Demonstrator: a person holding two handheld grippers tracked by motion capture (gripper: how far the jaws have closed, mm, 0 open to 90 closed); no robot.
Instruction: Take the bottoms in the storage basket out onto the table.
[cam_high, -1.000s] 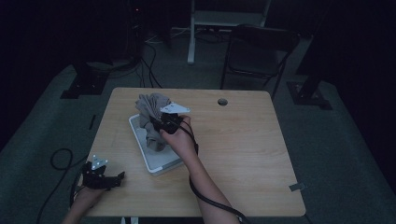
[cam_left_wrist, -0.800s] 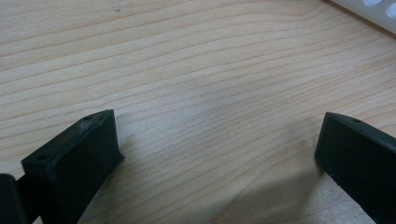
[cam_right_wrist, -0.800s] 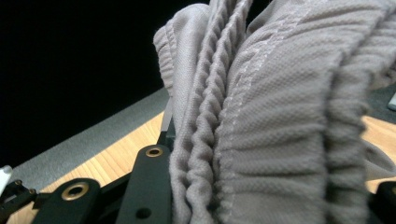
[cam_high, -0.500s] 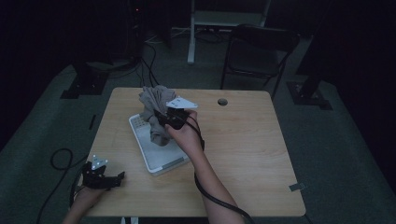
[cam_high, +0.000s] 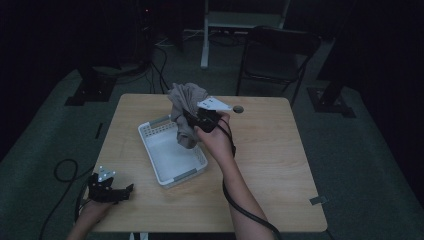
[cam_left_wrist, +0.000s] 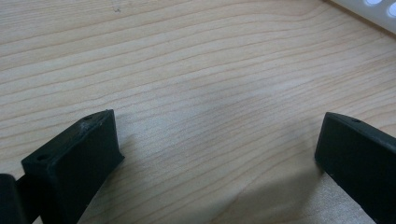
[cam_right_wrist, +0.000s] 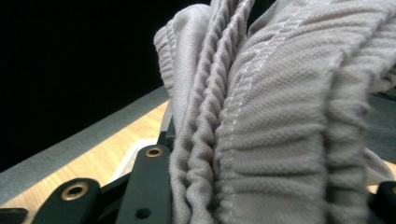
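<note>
The right gripper (cam_high: 189, 119) is clamped on a bunched grey garment (cam_high: 184, 111), held in the air above the far end of the white plastic basket (cam_high: 192, 173) on the wooden table (cam_high: 280, 150). The main risk, as I judge it, is the hanging tail of fabric: its lower end dangles close to the basket's far rim and could snag on the perforated wall, dragging or tipping the light basket as the cloth travels. The grip also bites on a thick gathered fold rather than a flat layer, so the bundle could slip out under its own weight if swung. The left gripper (cam_high: 111, 190) rests near the table's front-left corner, jaws spread wide with nothing between them, well apart from the basket, so it cannot steady it.

In the right gripper view the garment (cam_right_wrist: 280, 121) shows a fine knitted mesh weave, with ribbed, elastic-like gathers and a stitched seam running along them; it looks soft, limp and crumpled
</note>
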